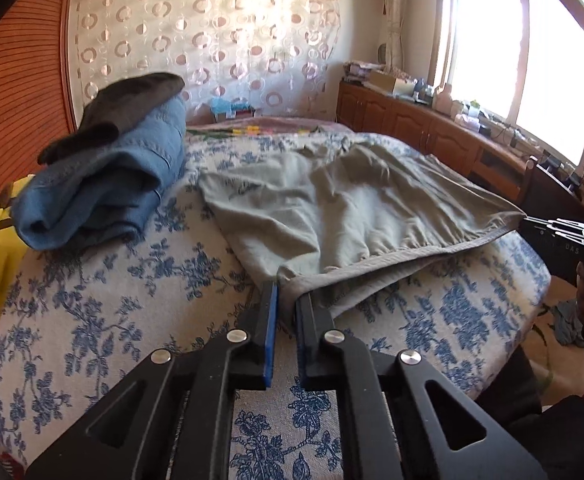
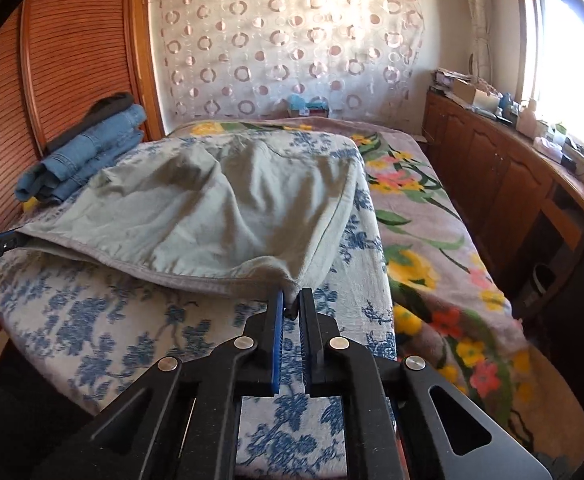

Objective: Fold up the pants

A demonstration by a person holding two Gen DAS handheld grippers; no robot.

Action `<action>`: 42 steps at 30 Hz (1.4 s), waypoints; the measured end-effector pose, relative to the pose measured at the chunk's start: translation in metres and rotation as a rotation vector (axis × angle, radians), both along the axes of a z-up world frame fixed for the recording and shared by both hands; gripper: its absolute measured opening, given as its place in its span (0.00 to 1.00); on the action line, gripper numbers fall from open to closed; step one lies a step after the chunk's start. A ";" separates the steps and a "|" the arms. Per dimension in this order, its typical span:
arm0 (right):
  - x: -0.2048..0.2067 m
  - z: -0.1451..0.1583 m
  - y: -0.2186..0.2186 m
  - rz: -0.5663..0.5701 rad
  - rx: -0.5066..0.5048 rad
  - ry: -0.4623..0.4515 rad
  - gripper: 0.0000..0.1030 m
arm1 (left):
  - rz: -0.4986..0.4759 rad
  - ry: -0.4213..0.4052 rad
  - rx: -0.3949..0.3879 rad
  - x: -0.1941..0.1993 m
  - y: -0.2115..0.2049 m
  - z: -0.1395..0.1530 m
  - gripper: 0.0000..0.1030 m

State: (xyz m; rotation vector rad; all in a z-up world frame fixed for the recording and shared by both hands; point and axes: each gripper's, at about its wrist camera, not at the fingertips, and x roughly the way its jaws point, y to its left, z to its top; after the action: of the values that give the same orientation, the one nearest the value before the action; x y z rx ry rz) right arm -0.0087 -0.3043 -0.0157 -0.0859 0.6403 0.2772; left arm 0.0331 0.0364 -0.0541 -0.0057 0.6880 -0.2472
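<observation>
Pants (grey) pinched at waistband corners; left gripper, right gripper.

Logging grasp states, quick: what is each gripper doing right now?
Left gripper: shut on the grey-green cotton pants, at a waistband corner.
Right gripper: shut on the opposite corner.

Both wrist cams low, close over bed, facing headboard wall; share pants

A sheer curtain patterned with pink-brown rings covers the far wall. On the left stands a reddish-brown slatted wooden wardrobe door; on the right a long brown wooden cabinet — its top cluttered — runs beneath a bright sunlit window. The bed wears a blue-and-white floral cover over a multicoloured flowered blanket.
</observation>
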 end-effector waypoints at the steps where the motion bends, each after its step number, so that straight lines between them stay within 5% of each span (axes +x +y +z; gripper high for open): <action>1: -0.004 0.002 0.000 0.006 -0.002 -0.003 0.07 | 0.003 -0.006 -0.002 -0.002 0.002 0.003 0.09; 14: -0.038 0.019 -0.011 0.065 -0.023 -0.011 0.07 | 0.004 0.000 0.000 -0.033 0.016 0.012 0.09; 28: -0.019 0.011 -0.008 0.065 -0.016 0.043 0.07 | 0.003 0.076 -0.013 -0.038 0.017 -0.004 0.13; 35: -0.023 0.010 -0.002 0.059 -0.020 0.043 0.07 | 0.017 0.059 -0.009 -0.046 0.024 0.004 0.30; 38: -0.023 0.008 -0.001 0.058 -0.019 0.048 0.07 | 0.024 0.053 -0.019 -0.045 0.029 0.005 0.49; 42: -0.023 0.008 -0.001 0.057 -0.016 0.051 0.07 | 0.031 0.065 -0.006 -0.035 0.028 0.003 0.52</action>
State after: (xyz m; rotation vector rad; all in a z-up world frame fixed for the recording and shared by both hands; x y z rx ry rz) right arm -0.0320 -0.3052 -0.0078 -0.1124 0.6919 0.3303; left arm -0.0018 0.0648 -0.0509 -0.0299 0.7514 -0.2200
